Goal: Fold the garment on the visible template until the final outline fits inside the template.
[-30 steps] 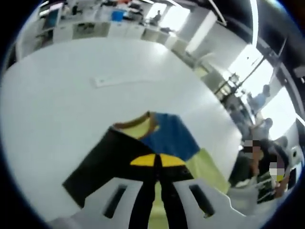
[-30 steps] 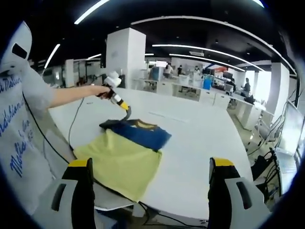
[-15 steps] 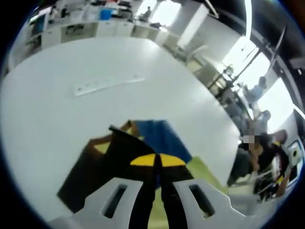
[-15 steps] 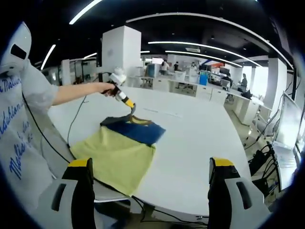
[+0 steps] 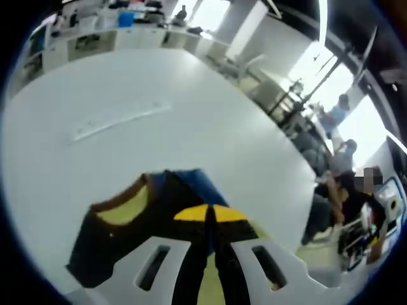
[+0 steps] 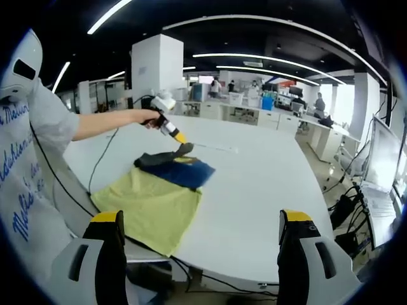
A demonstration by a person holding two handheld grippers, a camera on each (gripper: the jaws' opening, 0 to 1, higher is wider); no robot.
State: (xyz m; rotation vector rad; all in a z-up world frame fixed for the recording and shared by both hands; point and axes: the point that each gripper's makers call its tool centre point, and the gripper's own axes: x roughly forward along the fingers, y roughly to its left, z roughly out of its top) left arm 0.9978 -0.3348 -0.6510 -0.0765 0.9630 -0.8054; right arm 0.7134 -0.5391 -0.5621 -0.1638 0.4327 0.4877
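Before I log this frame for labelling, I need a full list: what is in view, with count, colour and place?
Garment: one, yellow body with a blue and a black part, on the table's near left side, its black part lifted.
Table: one, white, wide.
Strip: one, pale, flat on the table beyond the garment.
Cable: one, dark, from the left gripper across the table's edge.
Pillar: one, white, behind the table.
People: several, in the background; details unclear.
Left gripper: one, yellow-tipped, shut on the garment's black part, above the table.
Right gripper: one, open, off the table's near edge.
Person's arm: one, reaching out to the left gripper.
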